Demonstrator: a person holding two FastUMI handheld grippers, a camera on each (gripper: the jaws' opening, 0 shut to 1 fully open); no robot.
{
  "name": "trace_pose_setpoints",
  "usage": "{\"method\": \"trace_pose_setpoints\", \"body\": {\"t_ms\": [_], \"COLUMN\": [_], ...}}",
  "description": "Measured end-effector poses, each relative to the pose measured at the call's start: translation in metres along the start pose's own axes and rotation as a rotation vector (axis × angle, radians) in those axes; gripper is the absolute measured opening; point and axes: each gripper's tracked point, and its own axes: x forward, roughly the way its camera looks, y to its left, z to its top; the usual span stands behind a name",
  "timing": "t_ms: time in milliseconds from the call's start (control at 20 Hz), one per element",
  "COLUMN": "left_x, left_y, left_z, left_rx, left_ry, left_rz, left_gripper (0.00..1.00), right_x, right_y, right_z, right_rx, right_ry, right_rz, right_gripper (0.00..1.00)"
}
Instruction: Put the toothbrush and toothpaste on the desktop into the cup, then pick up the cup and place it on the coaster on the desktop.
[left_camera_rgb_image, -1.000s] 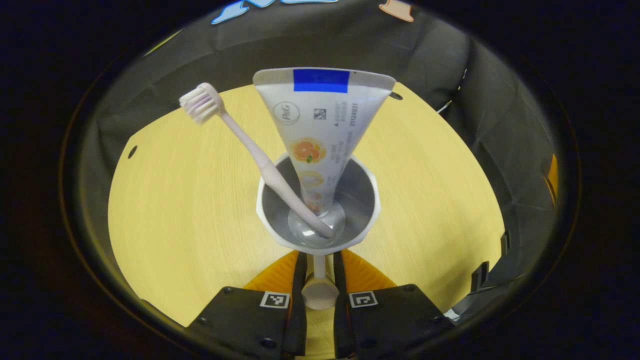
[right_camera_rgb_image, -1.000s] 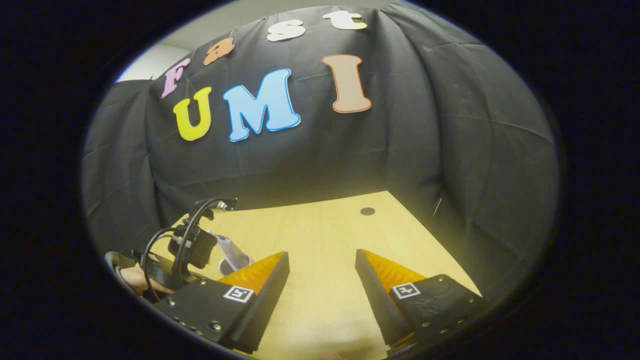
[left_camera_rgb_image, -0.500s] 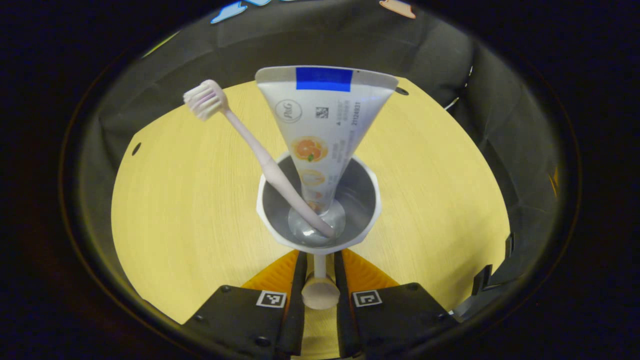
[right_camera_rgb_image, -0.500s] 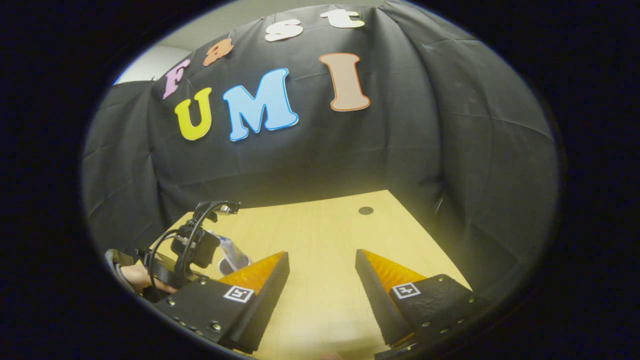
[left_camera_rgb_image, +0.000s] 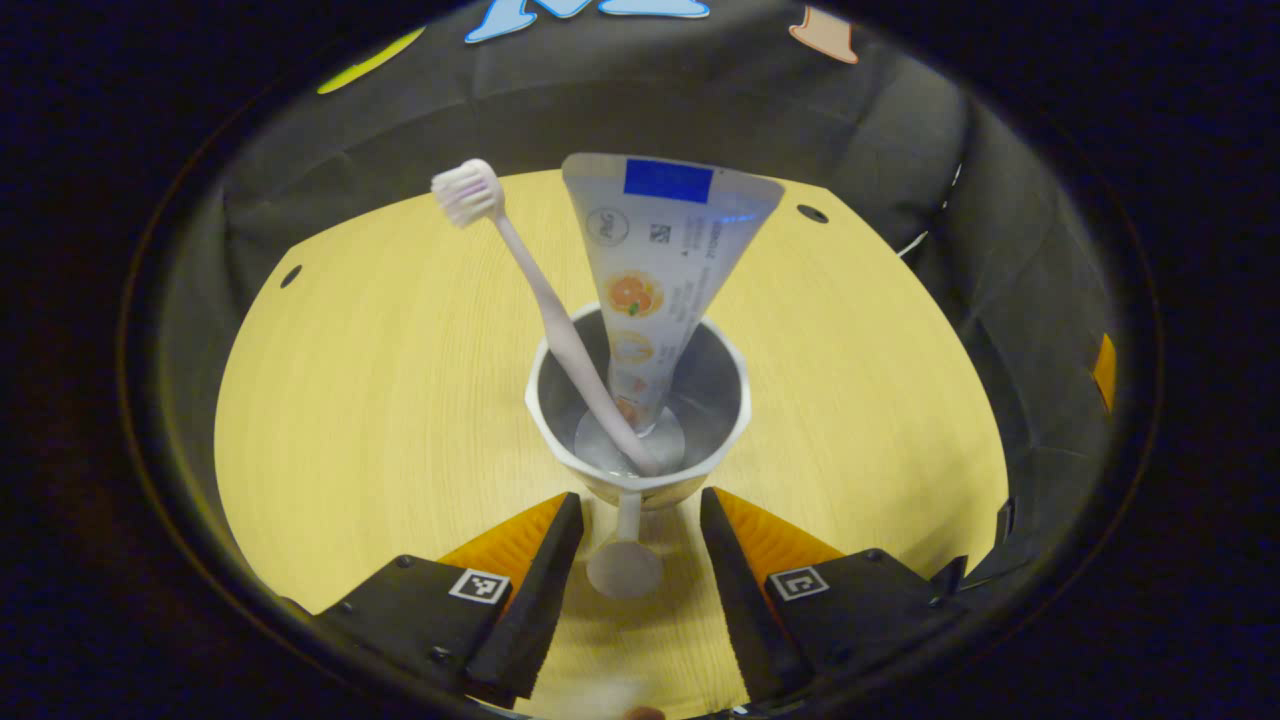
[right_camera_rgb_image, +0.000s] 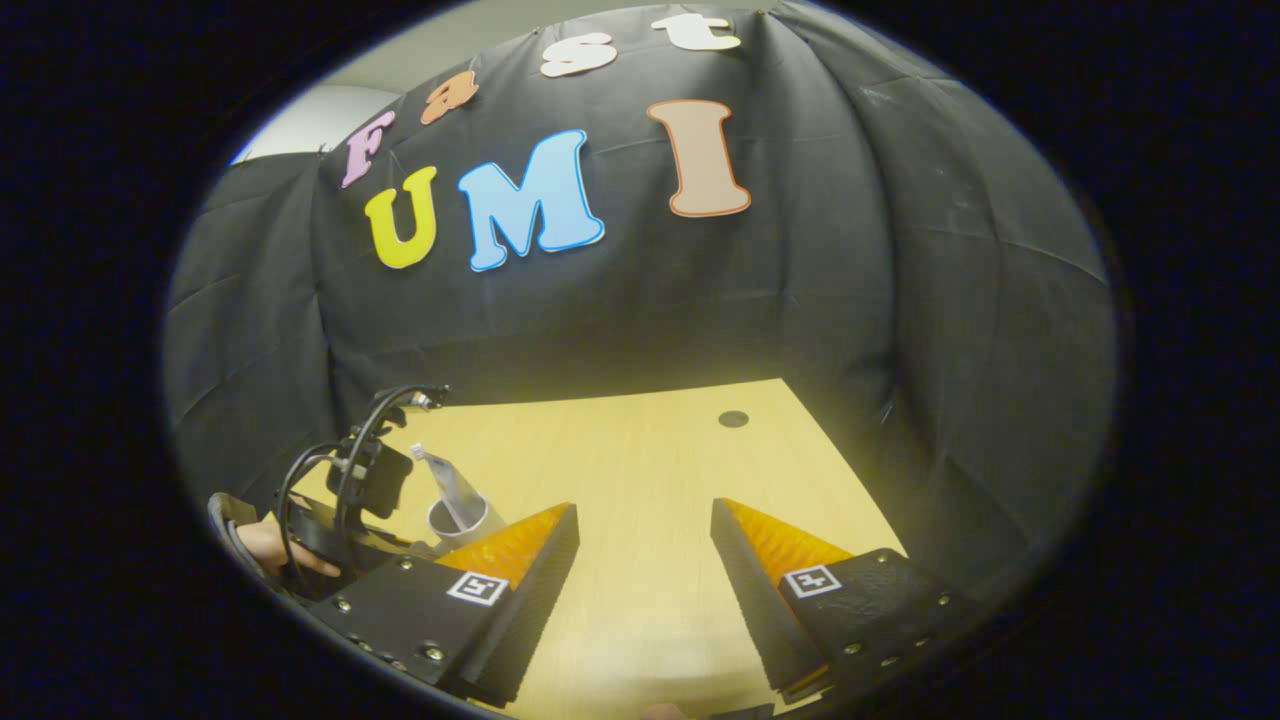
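Two claws: we see both released.
Left claw (left_camera_rgb_image: 632, 505): straddles cup (left_camera_rgb_image: 640, 400) handle — not touching.
Cup: holds toothbrush (left_camera_rgb_image: 540, 300), toothpaste (left_camera_rgb_image: 660, 260).
Right claw (right_camera_rgb_image: 640, 520): above desk (right_camera_rgb_image: 640, 450).

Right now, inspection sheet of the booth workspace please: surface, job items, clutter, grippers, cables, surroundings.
Surface: wooden desktop, bare, with small dark holes near its edges.
Job's things: cup upright; toothbrush and toothpaste stand in it, leaning. Its handle lies between the fingers, untouched. Coaster: cannot tell where.
Clutter: nothing seen.
Grippers: left gripper open around the cup handle; right gripper open over bare desktop.
Cables: black cables loop on the left gripper's body, in the right gripper view.
Surroundings: black cloth wall behind the desktop.
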Motion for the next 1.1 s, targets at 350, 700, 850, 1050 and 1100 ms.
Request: {"method": "trace_pose_setpoints", "body": {"t_ms": [350, 700, 850, 1050, 1100], "left_x": [-0.083, -0.2, -0.232, -0.281, -0.289], "left_y": [0.015, 0.045, 0.054, 0.067, 0.066], "left_z": [0.03, 0.069, 0.075, 0.082, 0.083], "left_rx": [0.01, -0.021, 0.004, 0.03, 0.027], "left_ry": [-0.292, -0.712, -0.804, -0.918, -0.937], "left_rz": [0.005, 0.038, 0.051, 0.096, 0.098], "left_gripper": [0.89, 0.9, 0.9, 0.89, 0.89], "right_x": [-0.019, -0.056, -0.074, -0.096, -0.099], "right_y": [0.017, 0.072, 0.09, 0.111, 0.113], "right_z": [0.027, 0.049, 0.053, 0.064, 0.067], "right_rx": [-0.021, -0.091, -0.144, -0.172, -0.175], "right_ry": [-0.095, -0.207, -0.242, -0.3, -0.312], "right_rz": [-0.052, -0.069, -0.087, -0.092, -0.095], "right_gripper": [0.85, 0.85, 0.84, 0.85, 0.85]}}
